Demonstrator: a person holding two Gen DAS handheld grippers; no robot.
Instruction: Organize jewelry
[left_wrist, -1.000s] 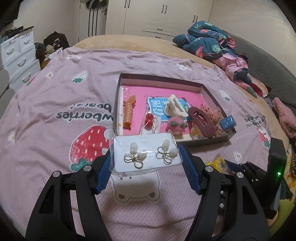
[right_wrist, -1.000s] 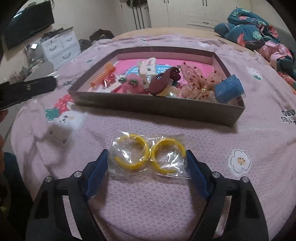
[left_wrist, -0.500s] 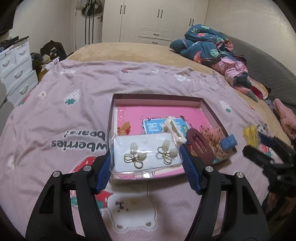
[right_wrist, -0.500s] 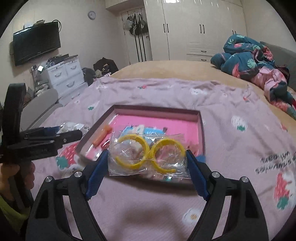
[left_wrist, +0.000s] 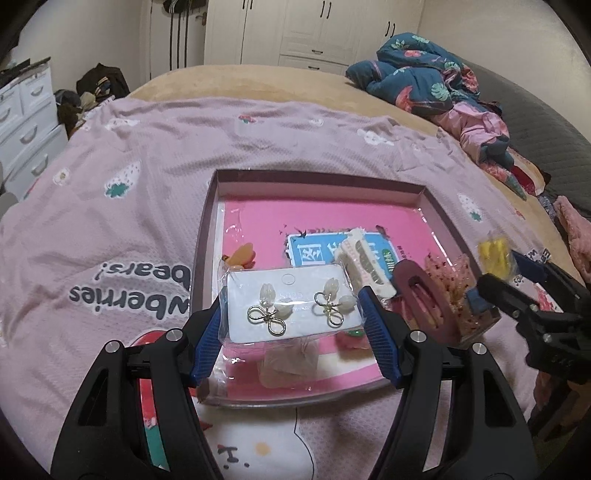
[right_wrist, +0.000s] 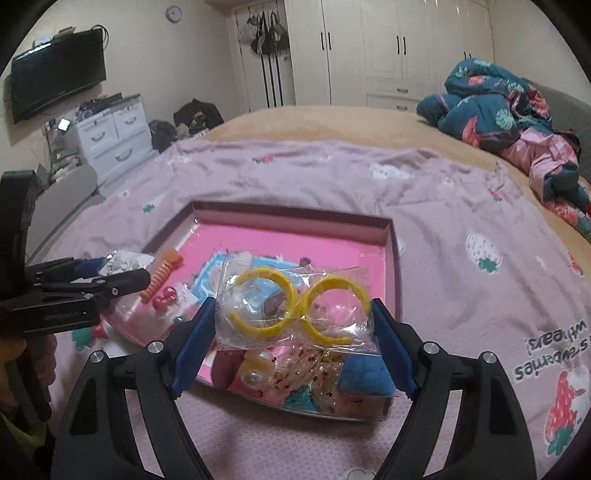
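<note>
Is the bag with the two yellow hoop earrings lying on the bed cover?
No, the bag of yellow hoop earrings is held up between the right gripper's jaws, above the pink tray.

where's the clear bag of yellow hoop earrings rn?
Right wrist view, centre: the clear bag of yellow hoop earrings is clamped in the right gripper, above the near right part of the pink-lined tray.

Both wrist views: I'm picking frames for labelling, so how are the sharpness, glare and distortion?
Left wrist view: earring card in the left gripper is sharp; its bag shows faint glare; the right gripper at the edge is blurred; fisheye bends the box rim. Right wrist view: yellow hoops are crisp; their bag glints; the blanket looks soft; corners go black.
</note>
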